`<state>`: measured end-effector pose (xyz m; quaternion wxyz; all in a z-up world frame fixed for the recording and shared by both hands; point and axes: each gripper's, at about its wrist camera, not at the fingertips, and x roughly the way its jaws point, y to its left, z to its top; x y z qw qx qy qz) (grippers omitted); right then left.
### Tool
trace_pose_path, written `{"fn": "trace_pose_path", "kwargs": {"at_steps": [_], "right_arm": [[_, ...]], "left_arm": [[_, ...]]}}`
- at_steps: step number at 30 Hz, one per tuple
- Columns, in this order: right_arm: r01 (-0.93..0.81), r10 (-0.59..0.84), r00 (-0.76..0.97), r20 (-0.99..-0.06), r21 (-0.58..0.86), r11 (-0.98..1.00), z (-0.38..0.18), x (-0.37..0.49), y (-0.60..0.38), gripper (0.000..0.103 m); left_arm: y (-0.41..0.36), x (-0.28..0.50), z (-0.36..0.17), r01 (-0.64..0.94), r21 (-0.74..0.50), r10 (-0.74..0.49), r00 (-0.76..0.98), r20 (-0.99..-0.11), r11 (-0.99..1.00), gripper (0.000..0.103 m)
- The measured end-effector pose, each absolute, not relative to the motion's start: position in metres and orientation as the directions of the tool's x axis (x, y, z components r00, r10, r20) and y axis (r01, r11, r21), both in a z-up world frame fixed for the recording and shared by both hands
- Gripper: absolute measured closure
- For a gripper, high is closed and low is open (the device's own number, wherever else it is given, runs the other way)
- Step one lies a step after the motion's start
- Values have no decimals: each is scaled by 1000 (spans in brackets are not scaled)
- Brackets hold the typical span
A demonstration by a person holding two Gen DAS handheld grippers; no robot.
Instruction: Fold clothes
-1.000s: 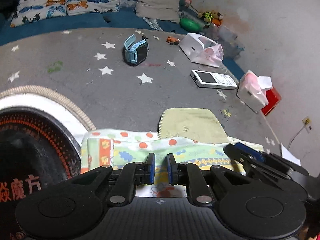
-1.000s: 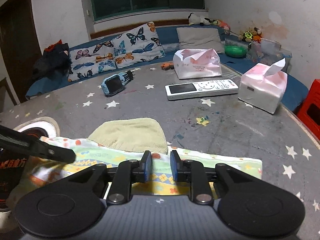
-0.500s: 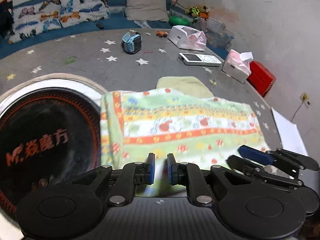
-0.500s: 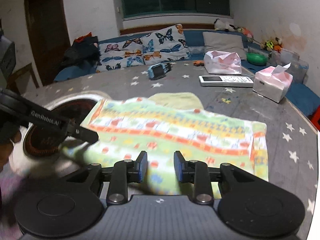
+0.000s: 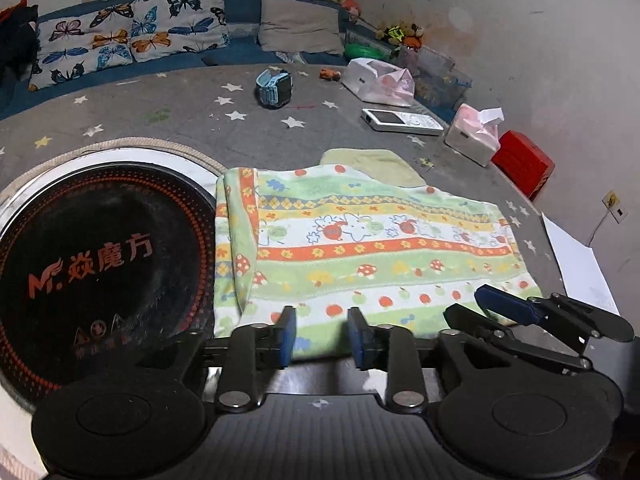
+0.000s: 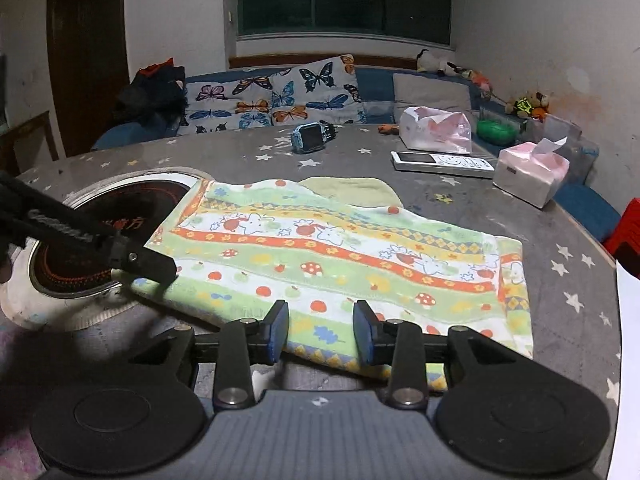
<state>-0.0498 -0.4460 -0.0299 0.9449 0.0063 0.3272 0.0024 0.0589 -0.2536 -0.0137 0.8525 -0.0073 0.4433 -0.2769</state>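
A patterned cloth (image 5: 360,240) (image 6: 340,256) with green, orange and white stripes, mushrooms and rabbits lies spread flat on the grey star-print table (image 5: 180,120). Its left edge is doubled over beside the cooktop. My left gripper (image 5: 322,338) stands open over the cloth's near edge, nothing between its blue pads. My right gripper (image 6: 320,332) is likewise open at the near edge; it also shows at the right of the left wrist view. A plain pale green cloth (image 5: 372,164) (image 6: 352,192) peeks out from under the far edge.
A round black cooktop (image 5: 92,264) is set into the table at the left. Farther back lie a blue watch (image 5: 274,88), a white remote (image 5: 402,120), a pink tissue pack (image 5: 476,136) and a white bag (image 5: 380,80). White paper (image 5: 576,264) lies at the right edge.
The cloth has been drawn toward me and opened out flat over the table. Both grippers, which were shut on its edge, have opened and let it go.
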Motion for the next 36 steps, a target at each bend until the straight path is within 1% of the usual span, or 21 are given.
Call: {"fn": "trace_pose_path", "kwargs": {"at_steps": [1,4,5,6,11,14,15,16,17,21,25,34,36], "right_arm": [[3,11,787,-617,21,1000,-28,-51,-446,59],[16,10,789,-615,36,999,-26,-57,-444,53],[19,9,789,-615,39,999,-25,-59,-443,52],[24,7,789,-614,42,999,-25,-61,-442,48],[44,7,782,-624,66,997,-26,-72,-436,47],[56,-1,783,-623,69,996,-25,-78,-431,46],[59,-4,784,-621,68,996,-25,-80,-430,42],[63,-8,785,-620,68,996,-24,-81,-428,32],[67,-11,786,-618,67,995,-24,-83,-426,30],[82,-25,790,-612,66,994,-22,-91,-420,28],[98,-38,794,-606,65,993,-20,-99,-413,24],[118,-48,795,-604,77,990,-19,-107,-410,21],[123,-50,795,-604,80,989,-18,-109,-409,20]], "left_arm": [[-252,55,-13,462,-254,-475,460,-750,849,60],[-248,46,-11,452,-257,-472,468,-747,854,55],[-246,43,-10,450,-259,-472,467,-747,855,51],[-245,39,-10,449,-257,-471,468,-748,855,50],[-233,20,-6,441,-228,-449,502,-739,868,41],[-223,12,-5,422,-236,-445,514,-733,876,35],[-220,9,-5,417,-236,-443,518,-732,878,34],[-218,6,-5,416,-233,-440,520,-732,879,33],[-216,3,-5,415,-229,-437,523,-732,881,33],[-212,-7,-4,411,-210,-422,540,-728,887,30],[-207,-14,-3,408,-202,-417,549,-725,890,24],[-205,-28,-2,419,-185,-414,562,-716,889,12],[-204,-30,-2,421,-181,-413,566,-714,889,12]]}}
